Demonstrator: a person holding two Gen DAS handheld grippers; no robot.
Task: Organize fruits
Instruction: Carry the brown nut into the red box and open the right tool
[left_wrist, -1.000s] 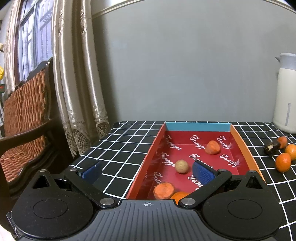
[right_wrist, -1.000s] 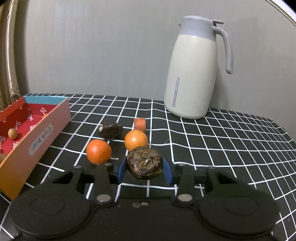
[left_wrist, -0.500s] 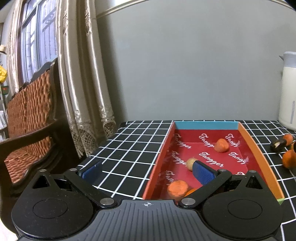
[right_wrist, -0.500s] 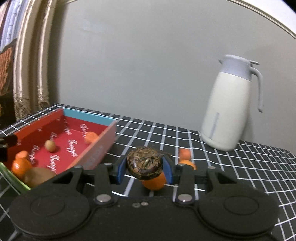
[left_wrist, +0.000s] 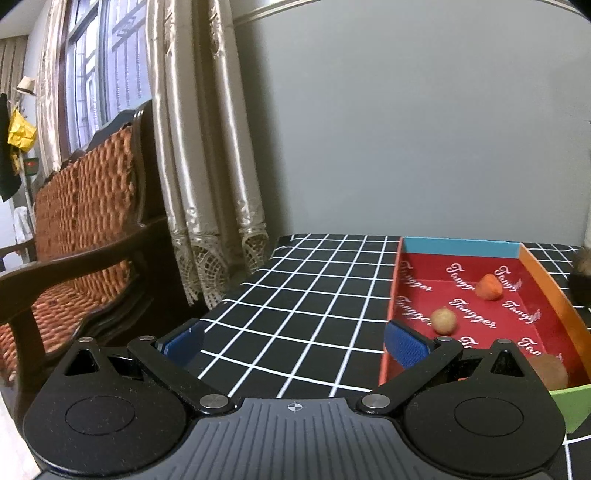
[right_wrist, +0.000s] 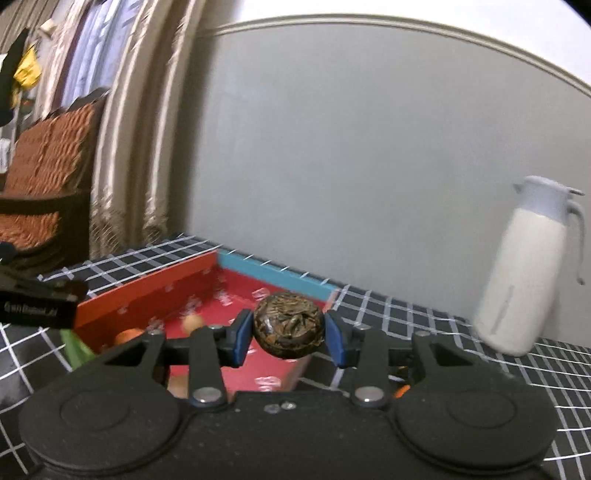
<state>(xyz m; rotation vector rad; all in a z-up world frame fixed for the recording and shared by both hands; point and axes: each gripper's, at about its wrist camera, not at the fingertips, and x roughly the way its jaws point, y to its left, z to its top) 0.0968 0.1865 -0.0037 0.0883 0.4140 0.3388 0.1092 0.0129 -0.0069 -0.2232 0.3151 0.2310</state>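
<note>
Left wrist view: left tongs (left_wrist: 293, 341) spread wide apart, nothing between the blue pads (left_wrist: 404, 345), hovering low over the checked tabletop (left_wrist: 314, 295). Just ahead and to the right of those tongs, the red box (left_wrist: 458, 246), with its near left corner tucked behind the right pad. Inside, beyond that pad: a small tan round fruit (left_wrist: 443, 320), an orange piece (left_wrist: 488, 287) farther back, and a brown fruit (left_wrist: 550, 369) close to the near right end. Off to the left of the tongs, a wicker chair (left_wrist: 81, 206) and a curtain (left_wrist: 207, 147). Right wrist view: right tongs (right_wrist: 289, 330) clamped on a dark, wrinkled round fruit (right_wrist: 289, 324), both pads pressed to its sides, the fruit lifted clear of the tabletop. Directly beyond and below the tongs, the open box (right_wrist: 273, 271); off to the right, well apart, a cream jug (right_wrist: 524, 273). Blurred picture, so fine detail inside the box hard to make out. Step in hand, by the look of it: carrying the dark fruit over to the box. Next move probably calls for bringing the tongs fully over the red floor, lowering to a free patch clear of the fruits already lying there, then spreading the pads to let go. Left tongs apparently idle, perhaps placed to steady the box.
</note>
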